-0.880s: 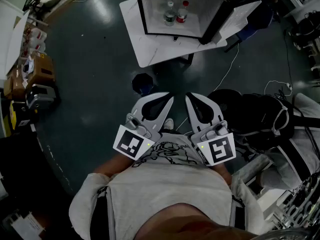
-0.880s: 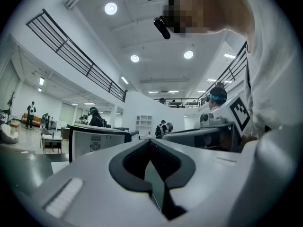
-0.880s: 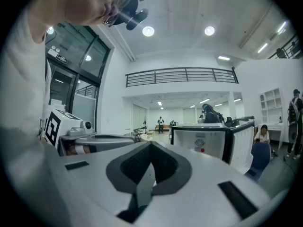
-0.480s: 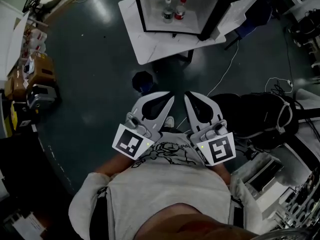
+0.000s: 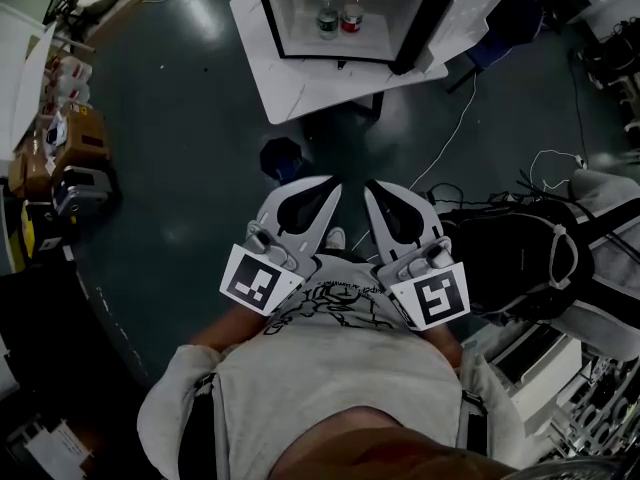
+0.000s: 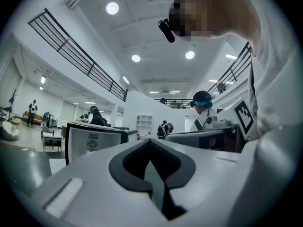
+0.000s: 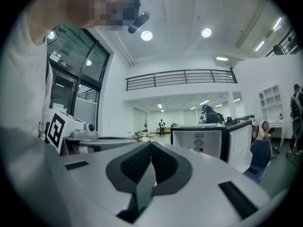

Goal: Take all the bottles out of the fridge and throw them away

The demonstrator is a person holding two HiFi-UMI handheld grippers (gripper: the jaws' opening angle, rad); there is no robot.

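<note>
The open fridge (image 5: 340, 13) stands on a white table (image 5: 300, 83) at the top of the head view. Inside it stand two bottles: one with a green label (image 5: 326, 16) and one with a red cap (image 5: 352, 11). My left gripper (image 5: 333, 184) and right gripper (image 5: 370, 186) are held side by side against the person's chest, far from the fridge, both shut with nothing in them. The fridge (image 7: 196, 143) shows ahead beyond the right gripper (image 7: 150, 148). It also appears in the left gripper view, as the fridge (image 6: 92, 143) left of the left gripper (image 6: 150, 143).
A dark bin (image 5: 285, 158) sits on the floor between me and the table. A black bag (image 5: 510, 253) and a cable (image 5: 455, 133) lie to the right. Boxes (image 5: 55, 158) line the left edge. The fridge door (image 5: 470, 18) hangs open at right. People stand in the hall behind.
The fridge and table have slid toward the top of the head view. Both grippers stay shut at the chest, hardly shifted.
</note>
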